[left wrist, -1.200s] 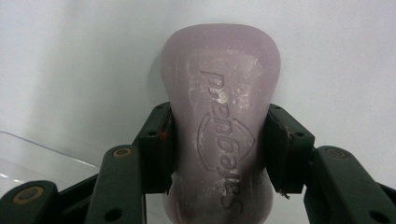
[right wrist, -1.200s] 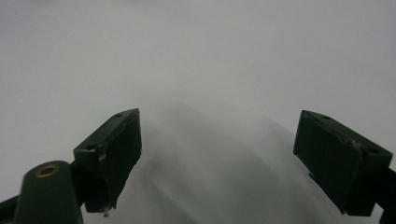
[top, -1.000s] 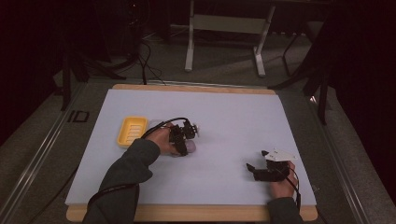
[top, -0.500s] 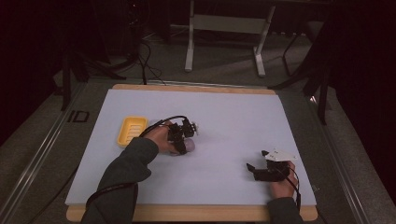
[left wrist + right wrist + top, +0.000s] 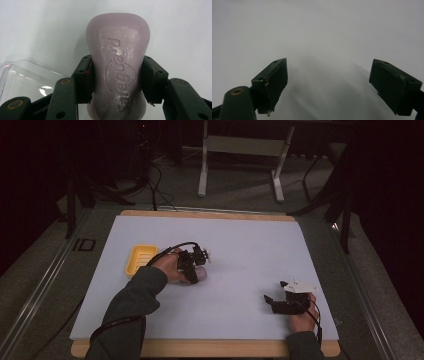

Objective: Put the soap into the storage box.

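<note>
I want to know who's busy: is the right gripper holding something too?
No, the right gripper has its jaws wide apart with only the bare white table between them.

Colours on the table
The soap (image 5: 117,67) is pale lilac with an embossed logo; the dish (image 5: 140,258) is yellow, the mat (image 5: 250,245) light grey-white.

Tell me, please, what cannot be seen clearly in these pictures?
- Soap: its near end is cut off by the bottom edge of the left gripper view.
- Clear box: cut off by the left edge there.
- Yellow dish: too small in the high view to show its contents.
</note>
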`<state>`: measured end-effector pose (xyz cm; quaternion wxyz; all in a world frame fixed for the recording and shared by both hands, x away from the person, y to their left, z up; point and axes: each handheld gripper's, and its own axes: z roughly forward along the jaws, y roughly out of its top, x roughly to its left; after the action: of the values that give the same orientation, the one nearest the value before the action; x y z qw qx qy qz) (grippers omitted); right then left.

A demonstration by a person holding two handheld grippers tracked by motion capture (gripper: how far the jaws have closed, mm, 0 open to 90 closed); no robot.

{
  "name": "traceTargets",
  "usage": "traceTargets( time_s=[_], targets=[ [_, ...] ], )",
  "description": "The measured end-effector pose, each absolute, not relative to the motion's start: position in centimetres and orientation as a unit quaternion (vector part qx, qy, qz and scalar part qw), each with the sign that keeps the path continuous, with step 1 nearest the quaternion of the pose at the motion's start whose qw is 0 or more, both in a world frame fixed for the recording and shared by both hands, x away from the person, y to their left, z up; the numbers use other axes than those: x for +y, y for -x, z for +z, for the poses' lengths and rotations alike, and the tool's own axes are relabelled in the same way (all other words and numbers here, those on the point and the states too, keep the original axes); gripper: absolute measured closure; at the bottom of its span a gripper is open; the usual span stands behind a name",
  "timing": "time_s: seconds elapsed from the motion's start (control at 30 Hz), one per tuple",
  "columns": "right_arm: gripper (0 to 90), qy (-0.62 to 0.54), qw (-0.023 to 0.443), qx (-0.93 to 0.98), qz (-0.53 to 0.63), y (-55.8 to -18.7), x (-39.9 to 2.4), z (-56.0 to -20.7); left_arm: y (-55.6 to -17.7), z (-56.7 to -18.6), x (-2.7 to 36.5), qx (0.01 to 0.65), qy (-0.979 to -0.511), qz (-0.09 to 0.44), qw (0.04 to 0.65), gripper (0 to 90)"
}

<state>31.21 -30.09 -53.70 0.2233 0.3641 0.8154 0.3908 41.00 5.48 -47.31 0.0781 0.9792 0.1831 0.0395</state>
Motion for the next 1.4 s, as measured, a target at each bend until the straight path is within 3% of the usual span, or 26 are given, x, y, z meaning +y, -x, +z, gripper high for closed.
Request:
traceTargets(
  time_s=[1.4],
  targets=[
    [14.9,-0.365,0.227,0.813,0.394,-31.1,-30.1,-53.7,-41.2,-45.7,9.0,0.234,-0.966,0.051,0.096,49.9]
  ],
)
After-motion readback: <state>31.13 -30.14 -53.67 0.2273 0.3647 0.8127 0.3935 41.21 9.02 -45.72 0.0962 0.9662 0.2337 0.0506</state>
